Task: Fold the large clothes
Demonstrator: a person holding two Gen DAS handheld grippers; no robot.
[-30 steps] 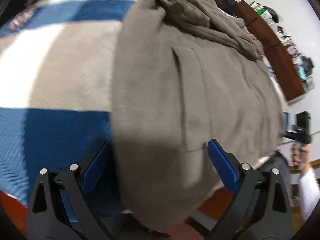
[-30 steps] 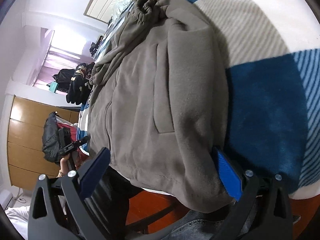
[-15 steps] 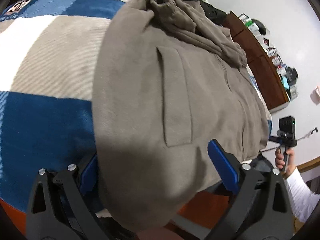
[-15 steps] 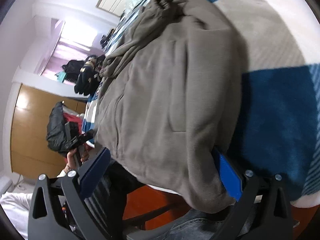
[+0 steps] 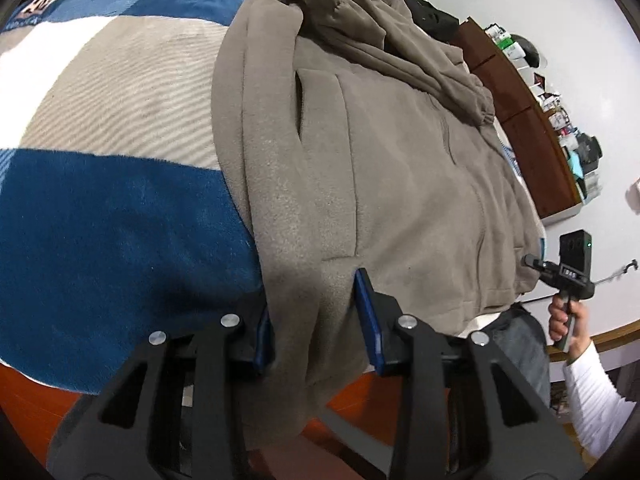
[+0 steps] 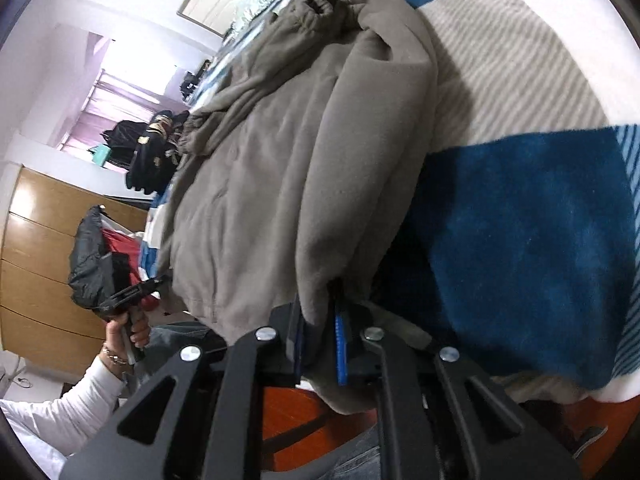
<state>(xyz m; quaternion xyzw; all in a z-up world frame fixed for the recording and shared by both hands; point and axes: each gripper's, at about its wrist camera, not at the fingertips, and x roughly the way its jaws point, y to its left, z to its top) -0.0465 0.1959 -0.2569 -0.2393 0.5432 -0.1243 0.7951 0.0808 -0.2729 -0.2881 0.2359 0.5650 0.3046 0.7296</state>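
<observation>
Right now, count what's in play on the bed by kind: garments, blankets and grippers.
Taupe fleece garment: 1
Blue, white and beige checked blanket: 1
Grippers: 2, left gripper and right gripper, both jaws clamped on the garment's near hem
Total: 4

text: we read none with certainty | blanket: we see a pale printed patch at its far corner, letters too blurred to read | shelf bottles: we see labels too small to read
</observation>
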